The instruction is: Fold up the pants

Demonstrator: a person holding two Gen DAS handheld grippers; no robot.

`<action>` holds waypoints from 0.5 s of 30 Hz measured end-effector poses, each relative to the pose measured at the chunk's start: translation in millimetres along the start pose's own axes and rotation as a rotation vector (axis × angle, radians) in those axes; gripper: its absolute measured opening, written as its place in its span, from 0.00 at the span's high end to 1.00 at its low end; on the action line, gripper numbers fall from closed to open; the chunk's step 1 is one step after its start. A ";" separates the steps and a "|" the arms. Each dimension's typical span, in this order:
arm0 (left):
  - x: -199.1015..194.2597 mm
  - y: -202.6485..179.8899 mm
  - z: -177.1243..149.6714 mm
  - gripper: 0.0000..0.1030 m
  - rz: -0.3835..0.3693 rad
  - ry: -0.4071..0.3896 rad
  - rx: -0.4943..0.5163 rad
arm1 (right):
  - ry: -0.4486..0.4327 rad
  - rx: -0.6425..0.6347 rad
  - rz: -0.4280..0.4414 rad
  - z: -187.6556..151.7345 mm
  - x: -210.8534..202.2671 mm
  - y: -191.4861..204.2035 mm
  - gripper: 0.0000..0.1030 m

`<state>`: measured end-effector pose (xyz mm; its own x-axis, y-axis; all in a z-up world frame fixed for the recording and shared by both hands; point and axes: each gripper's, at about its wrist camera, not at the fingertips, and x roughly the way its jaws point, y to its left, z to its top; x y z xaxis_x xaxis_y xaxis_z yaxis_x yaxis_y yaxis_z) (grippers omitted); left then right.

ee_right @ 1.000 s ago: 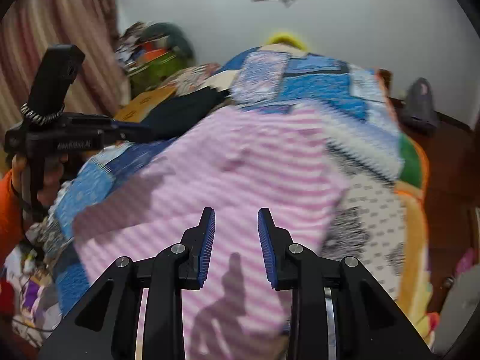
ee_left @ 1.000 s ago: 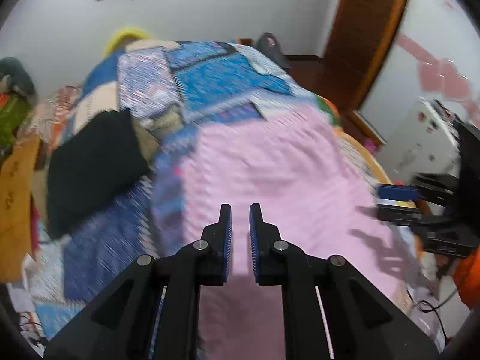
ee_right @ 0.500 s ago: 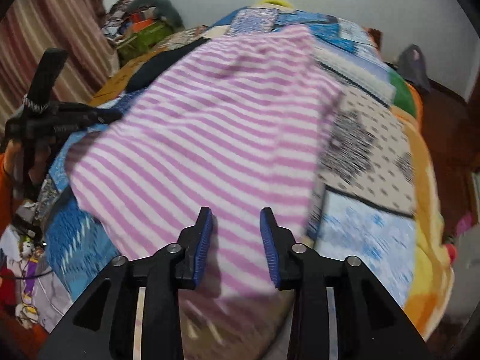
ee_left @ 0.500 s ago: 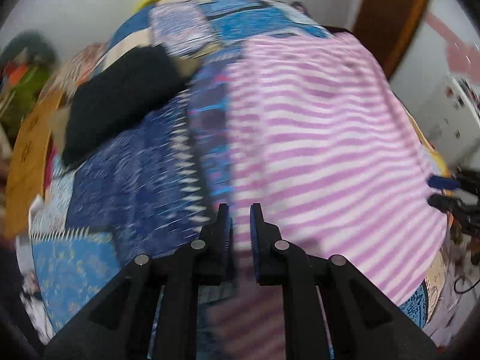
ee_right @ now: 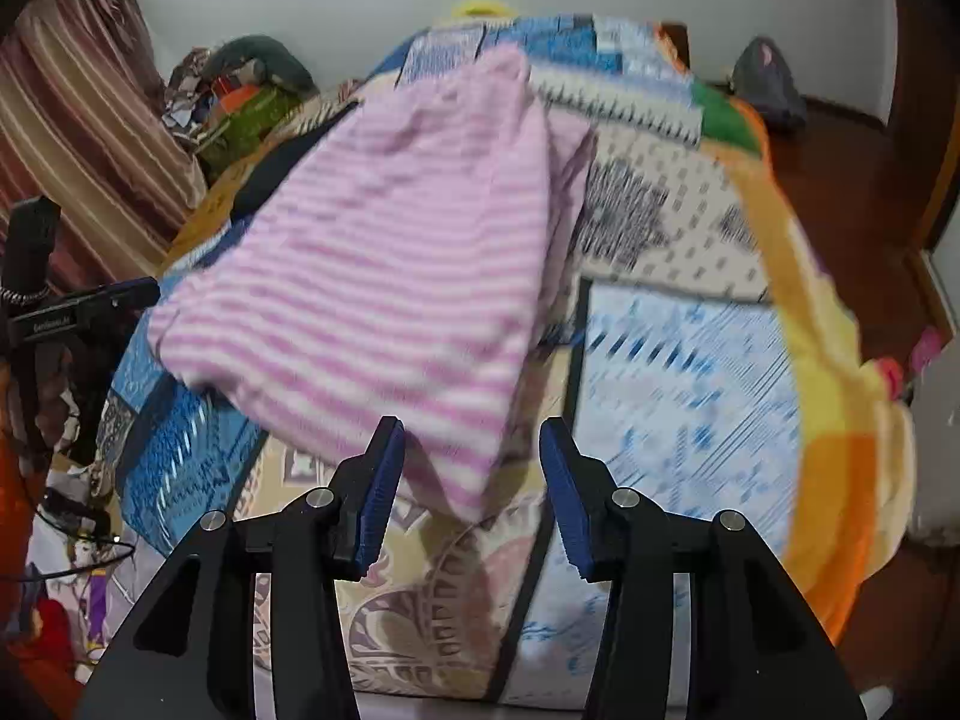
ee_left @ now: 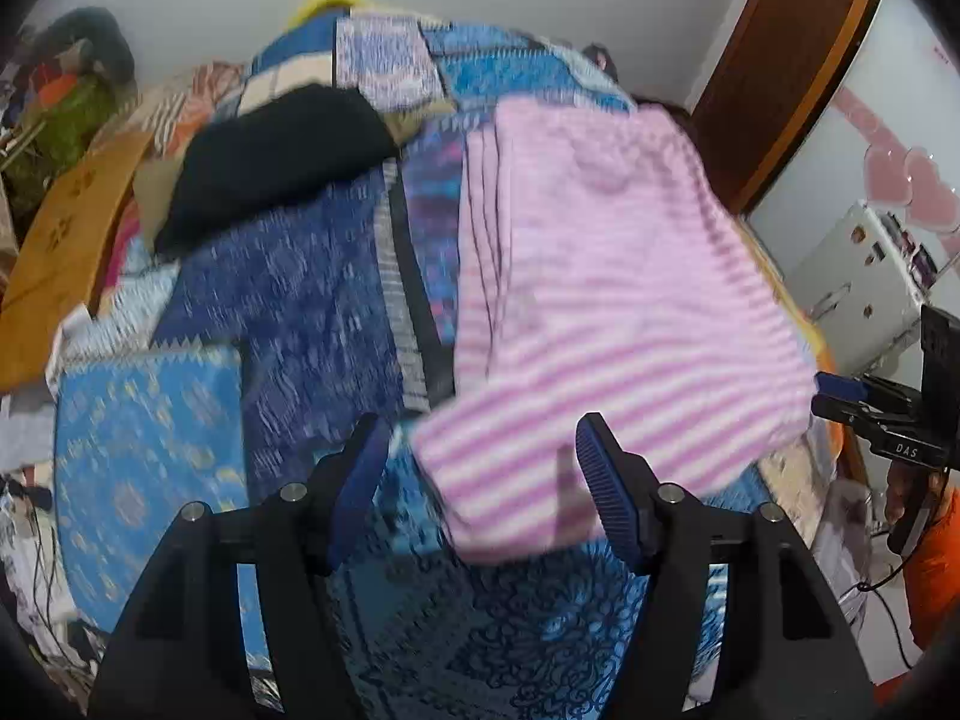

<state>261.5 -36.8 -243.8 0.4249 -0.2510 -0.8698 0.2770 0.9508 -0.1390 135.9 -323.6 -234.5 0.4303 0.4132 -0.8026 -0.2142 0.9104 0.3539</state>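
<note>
The pink and white striped pants [ee_left: 612, 312] lie folded over on the patchwork quilt of the bed [ee_left: 288, 312]. My left gripper [ee_left: 486, 468] is open, its jaws wide apart around the near left corner of the pants, holding nothing. My right gripper [ee_right: 471, 480] is open too, its jaws either side of the near right corner of the pants [ee_right: 384, 276]. The right gripper also shows at the right edge of the left wrist view [ee_left: 840, 396], and the left gripper at the left edge of the right wrist view [ee_right: 120, 294].
A black garment [ee_left: 270, 162] lies on the quilt to the far left of the pants. A wooden board [ee_left: 66, 240] and clutter [ee_right: 240, 102] sit at the bed's left side. A brown door frame [ee_left: 780, 60] and white cabinet [ee_left: 858, 288] stand to the right.
Both grippers were shut on the pants' near edge and have opened, letting the fabric drop onto the quilt. Both have drawn back toward the bed's near edge.
</note>
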 end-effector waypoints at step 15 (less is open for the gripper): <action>-9.4 9.8 5.2 0.28 0.166 -0.048 0.056 | -0.021 -0.038 -0.146 8.4 -19.9 -13.5 0.52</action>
<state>264.7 -26.0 -234.5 0.5094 -0.1007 -0.8546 0.2462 0.9687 0.0326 137.5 -343.9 -219.2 0.4779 0.2770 -0.8336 -0.1810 0.9597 0.2151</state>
